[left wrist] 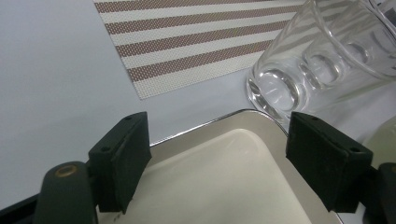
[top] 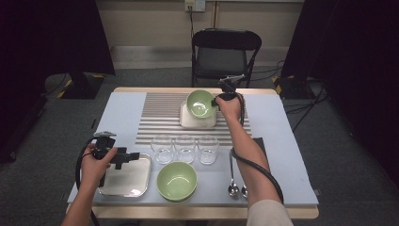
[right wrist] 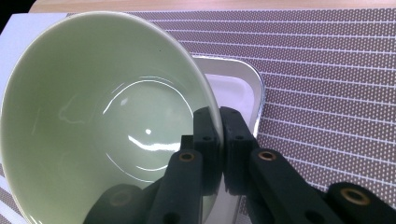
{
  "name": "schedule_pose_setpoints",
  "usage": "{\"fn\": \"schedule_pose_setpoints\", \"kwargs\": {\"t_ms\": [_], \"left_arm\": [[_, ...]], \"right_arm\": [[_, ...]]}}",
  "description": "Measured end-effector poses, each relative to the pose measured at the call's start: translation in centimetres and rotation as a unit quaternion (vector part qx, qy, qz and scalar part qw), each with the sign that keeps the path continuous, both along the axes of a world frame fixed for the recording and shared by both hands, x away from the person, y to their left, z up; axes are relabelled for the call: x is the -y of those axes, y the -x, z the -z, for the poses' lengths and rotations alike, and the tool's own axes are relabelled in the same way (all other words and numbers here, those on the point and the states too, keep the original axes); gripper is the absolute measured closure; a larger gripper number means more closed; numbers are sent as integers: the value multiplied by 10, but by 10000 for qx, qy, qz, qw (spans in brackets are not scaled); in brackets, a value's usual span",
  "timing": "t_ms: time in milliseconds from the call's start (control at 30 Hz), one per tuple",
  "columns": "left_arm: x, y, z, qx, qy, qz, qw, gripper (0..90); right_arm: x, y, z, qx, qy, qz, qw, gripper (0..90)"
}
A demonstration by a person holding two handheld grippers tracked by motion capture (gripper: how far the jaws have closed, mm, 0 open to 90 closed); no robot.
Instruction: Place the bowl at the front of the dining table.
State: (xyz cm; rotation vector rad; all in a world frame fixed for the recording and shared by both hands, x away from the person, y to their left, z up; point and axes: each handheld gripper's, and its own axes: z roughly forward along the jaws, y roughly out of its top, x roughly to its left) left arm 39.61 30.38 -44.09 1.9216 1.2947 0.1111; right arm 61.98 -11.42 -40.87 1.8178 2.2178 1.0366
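— Where's the bowl against your tool?

— Your right gripper (right wrist: 219, 140) is clamped on the green bowl's (right wrist: 93, 121) rim: one pad inside, one outside, at the lower middle of the right gripper view. In the high view the bowl (top: 200, 103) sits tilted, upper centre of the frame, over the far steel tray (top: 197, 122), which lies on the striped mat (top: 160, 117).

— And your left one?

— Your left gripper (top: 134, 156), lower left of the high view, has its jaws well apart with nothing between them, over the near steel tray (left wrist: 243, 163), whose inside is bare.

— What's around?

— Three empty glasses (top: 185, 149) stand in a row at mid-frame, between the two trays. A second green bowl (top: 177, 181), also empty, sits below them, just beside the near tray. Two spoons (top: 234, 181) lie at lower right, close by your right forearm.
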Motion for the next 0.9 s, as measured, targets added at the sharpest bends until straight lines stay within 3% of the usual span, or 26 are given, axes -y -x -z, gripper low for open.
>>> {"fn": "schedule_pose_setpoints", "kwargs": {"t_ms": [900], "left_arm": [[-1, 0, 0, 11, 3, -8, 10000, 217]], "right_arm": [[-5, 0, 5, 52, 213, 49, 9997, 860]]}}
